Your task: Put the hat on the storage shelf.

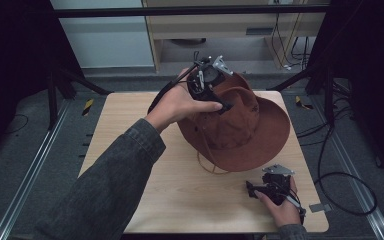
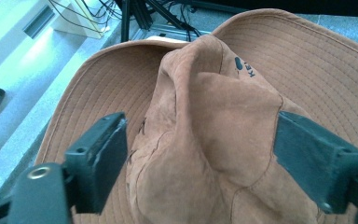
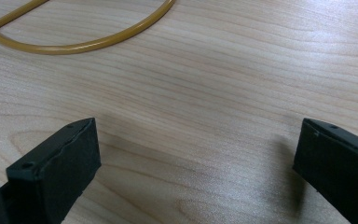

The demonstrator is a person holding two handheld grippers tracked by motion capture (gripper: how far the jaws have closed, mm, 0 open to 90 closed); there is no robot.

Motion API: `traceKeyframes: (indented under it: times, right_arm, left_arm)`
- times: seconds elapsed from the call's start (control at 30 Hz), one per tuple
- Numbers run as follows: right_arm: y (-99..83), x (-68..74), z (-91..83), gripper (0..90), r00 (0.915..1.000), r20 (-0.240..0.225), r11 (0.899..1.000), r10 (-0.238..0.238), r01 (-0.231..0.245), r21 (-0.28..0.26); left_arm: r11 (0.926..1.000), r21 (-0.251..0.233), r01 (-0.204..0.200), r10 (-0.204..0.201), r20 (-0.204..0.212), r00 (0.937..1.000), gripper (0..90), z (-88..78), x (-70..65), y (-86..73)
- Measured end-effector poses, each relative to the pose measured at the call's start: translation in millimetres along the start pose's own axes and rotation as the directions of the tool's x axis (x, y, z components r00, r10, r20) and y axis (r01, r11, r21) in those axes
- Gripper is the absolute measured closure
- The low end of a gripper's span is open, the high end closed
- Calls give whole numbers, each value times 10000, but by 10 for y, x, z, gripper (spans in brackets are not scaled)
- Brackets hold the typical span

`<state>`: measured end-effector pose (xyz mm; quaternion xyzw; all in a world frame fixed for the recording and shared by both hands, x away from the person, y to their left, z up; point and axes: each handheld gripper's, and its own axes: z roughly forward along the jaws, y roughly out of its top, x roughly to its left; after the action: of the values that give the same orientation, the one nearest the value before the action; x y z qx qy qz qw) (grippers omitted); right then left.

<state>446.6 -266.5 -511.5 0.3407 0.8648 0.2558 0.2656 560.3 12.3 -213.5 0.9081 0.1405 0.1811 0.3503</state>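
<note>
A brown suede wide-brimmed hat [image 1: 240, 125] sits on the wooden table [image 1: 180, 200], right of centre. My left gripper [image 1: 219, 97] hovers over its far left side, held by a hand in a dark sleeve. In the left gripper view the jaws stand wide on either side of the creased crown [image 2: 205, 121], and the left gripper [image 2: 200, 144] looks open, with a slim gap at the left pad. The hat's yellowish cord [image 1: 207, 165] loops onto the table. My right gripper [image 1: 252, 189] rests near the front right, open [image 3: 196, 158] over bare wood, with the cord [image 3: 74, 46] ahead of it.
Dark metal frame rails run along both sides of the table. Cables lie on the grey floor at right [image 1: 345, 180]. A light wooden cabinet [image 1: 230, 30] stands beyond the far edge. The hat's brim [image 2: 307, 60] spreads wide around the crown.
</note>
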Motion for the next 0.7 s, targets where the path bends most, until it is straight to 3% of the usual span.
traceKeyframes:
  times: [0.2, 0.7]
  right_arm:
    - [0, 0, 0, 5, 10000, 3, 10000, 7, -7, 1]
    - [0, 0, 0, 5, 10000, 2, 10000, 1, -1, 0]
  left_arm:
    - [9998, -181, 33, -33, 6, 10000, 116, -48, -32, -54]
    - [9991, -234, -342, 345, 133, 9993, 72, -141, -201, -134]
